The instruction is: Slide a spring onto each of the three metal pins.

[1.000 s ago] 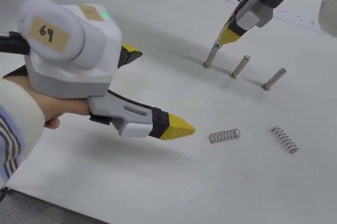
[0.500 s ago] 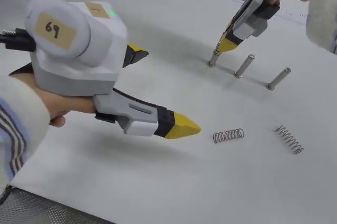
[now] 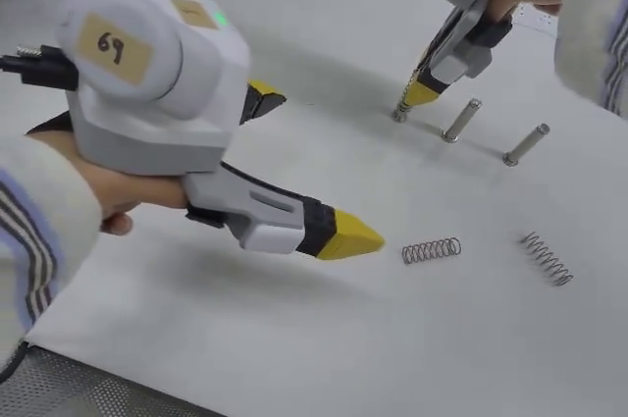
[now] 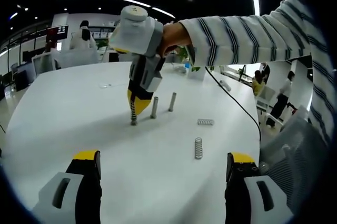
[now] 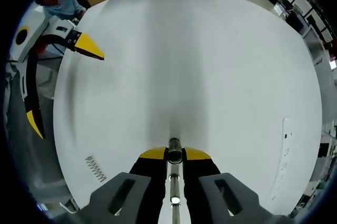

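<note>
1. Coiled steel spring (image 5: pixel 175 147) sitting low on the first pin (image 3: pixel 398 114), pinched between the fingers of the right gripper (image 3: pixel 420 94).
2. Probably seating the first spring; next, release gently and lift away without tipping the pin.
3. Beside it, bare pins (image 3: pixel 460 121); loose springs (image 3: pixel 431 250) lying on the tabletop (image 3: pixel 294 338).
4. Left gripper (image 3: pixel 309 167) hovering, fingers spread wide, holding nothing.

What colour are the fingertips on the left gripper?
Yellow. The left gripper shows this best in the head view.
</note>
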### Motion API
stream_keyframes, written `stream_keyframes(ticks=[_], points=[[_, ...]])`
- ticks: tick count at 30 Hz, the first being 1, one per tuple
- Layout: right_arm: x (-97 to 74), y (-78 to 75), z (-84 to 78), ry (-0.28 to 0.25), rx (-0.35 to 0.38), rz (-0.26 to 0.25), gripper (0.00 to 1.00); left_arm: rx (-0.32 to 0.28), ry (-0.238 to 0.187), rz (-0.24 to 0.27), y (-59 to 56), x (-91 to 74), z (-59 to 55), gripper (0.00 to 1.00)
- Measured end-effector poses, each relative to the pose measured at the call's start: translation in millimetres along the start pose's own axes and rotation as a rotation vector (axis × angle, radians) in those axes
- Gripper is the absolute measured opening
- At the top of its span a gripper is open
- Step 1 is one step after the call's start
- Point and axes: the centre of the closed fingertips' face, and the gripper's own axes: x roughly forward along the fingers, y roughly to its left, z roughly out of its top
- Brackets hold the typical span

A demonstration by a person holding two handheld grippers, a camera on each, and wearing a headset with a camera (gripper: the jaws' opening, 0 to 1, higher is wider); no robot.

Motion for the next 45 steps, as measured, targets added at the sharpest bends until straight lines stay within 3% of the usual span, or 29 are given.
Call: stream_keyframes(ticks=[11,26,35,41,45], points=[[8.4,3.5,-3.4,0.013,-0.028,-0.003,0.09,0.004,0.018,-0.002,0.9,2.8,-6.4,0.97],[8.5,-4.3,-3.3,-0.010,-0.009,-0.016,0.13,-0.015,0.036,-0.019,-3.6,6.9,-10.8,0.96],[-8.1,2.1,-7.9,-0.038,0.002,-0.016,0.17,-0.016,0.053,-0.020,-4.8,6.4,-15.8,0.95],[-18.7,6.9,-13.3,-0.046,-0.019,-0.023,0.24,-0.054,0.025,-0.027,-6.2,5.3,-10.9,0.96],[-24.2,8.6,-17.8,-0.053,-0.018,-0.028,0.30,-0.049,0.030,-0.022,-5.1,4.4,-11.5,0.96]])
